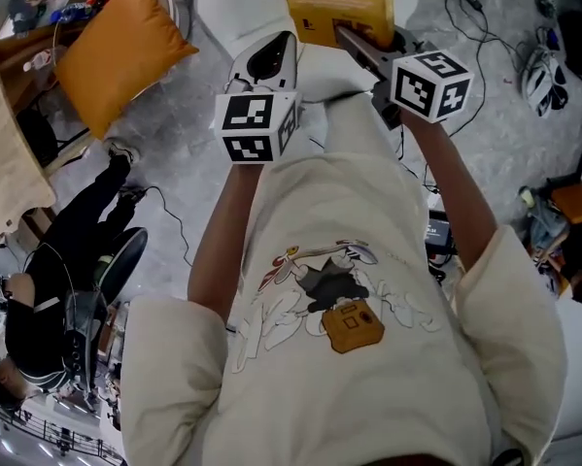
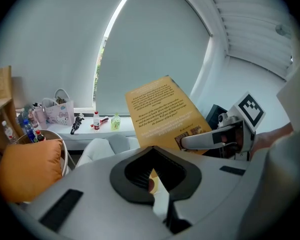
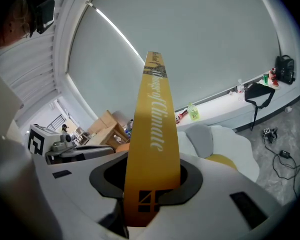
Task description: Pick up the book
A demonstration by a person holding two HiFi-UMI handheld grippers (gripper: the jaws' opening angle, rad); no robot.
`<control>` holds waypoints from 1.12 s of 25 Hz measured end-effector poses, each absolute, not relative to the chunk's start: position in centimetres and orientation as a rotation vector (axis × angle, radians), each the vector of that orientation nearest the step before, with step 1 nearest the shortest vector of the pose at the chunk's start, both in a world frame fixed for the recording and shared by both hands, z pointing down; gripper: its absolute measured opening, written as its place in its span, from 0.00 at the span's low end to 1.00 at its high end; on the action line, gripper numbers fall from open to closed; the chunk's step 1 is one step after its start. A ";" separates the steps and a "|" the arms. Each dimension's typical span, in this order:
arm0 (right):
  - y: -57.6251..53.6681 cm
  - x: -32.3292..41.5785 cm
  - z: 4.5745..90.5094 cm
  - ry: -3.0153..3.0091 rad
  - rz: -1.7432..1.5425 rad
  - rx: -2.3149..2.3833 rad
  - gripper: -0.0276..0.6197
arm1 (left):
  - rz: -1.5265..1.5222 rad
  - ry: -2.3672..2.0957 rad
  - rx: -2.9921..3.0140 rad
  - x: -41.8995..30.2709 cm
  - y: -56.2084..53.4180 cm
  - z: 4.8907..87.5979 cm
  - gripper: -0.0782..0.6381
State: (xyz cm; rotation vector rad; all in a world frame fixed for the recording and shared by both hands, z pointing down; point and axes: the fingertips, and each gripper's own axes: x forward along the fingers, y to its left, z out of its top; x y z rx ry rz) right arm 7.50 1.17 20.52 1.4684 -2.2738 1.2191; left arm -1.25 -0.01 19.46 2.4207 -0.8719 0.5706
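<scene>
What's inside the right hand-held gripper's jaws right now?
The yellow book, spine toward the camera, clamped between them. Its lower end is covered by the right hand-held gripper's body.

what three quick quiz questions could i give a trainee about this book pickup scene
1. Multiple choice: the right hand-held gripper is shut on the book. Which part of the book faces that gripper's camera? A open pages, B the spine, C the front cover.
2. True or false: the orange cushion lies on top of the book.
3. Fill in: the book's cover is ____ in colour.
Key: 1 B; 2 false; 3 yellow.
</scene>
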 end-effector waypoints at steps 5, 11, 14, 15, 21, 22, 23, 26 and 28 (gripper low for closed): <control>1.7 6.2 18.0 -2.306 1.189 1.472 0.29 | 0.535 -0.892 2.392 -3.0 0.4 16.6 0.12; 3.3 5.7 14.3 -2.344 1.129 1.519 0.29 | 0.547 -0.835 2.482 -3.6 2.3 13.4 0.12; 3.7 4.7 13.1 -2.355 1.109 1.540 0.29 | 0.538 -0.832 2.508 -4.9 2.3 12.1 0.12; 3.9 4.5 12.7 -2.357 1.103 1.545 0.29 | 0.533 -0.836 2.511 -5.3 2.3 11.6 0.12; 5.1 3.6 9.8 -2.389 1.042 1.601 0.29 | 0.495 -0.838 2.542 -6.3 3.0 8.3 0.12; 5.4 3.5 9.2 -2.397 1.034 1.617 0.29 | 0.489 -0.837 2.557 -6.3 3.1 7.7 0.12; 5.7 3.3 8.7 -2.398 1.029 1.637 0.29 | 0.481 -0.829 2.569 -6.4 3.4 7.2 0.12; 6.3 1.2 7.7 -2.384 1.008 1.703 0.29 | 0.463 -0.800 2.593 -8.1 3.5 6.7 0.12; 5.7 -0.6 7.2 -2.394 0.968 1.735 0.29 | 0.451 -0.813 2.611 -9.8 2.3 6.6 0.12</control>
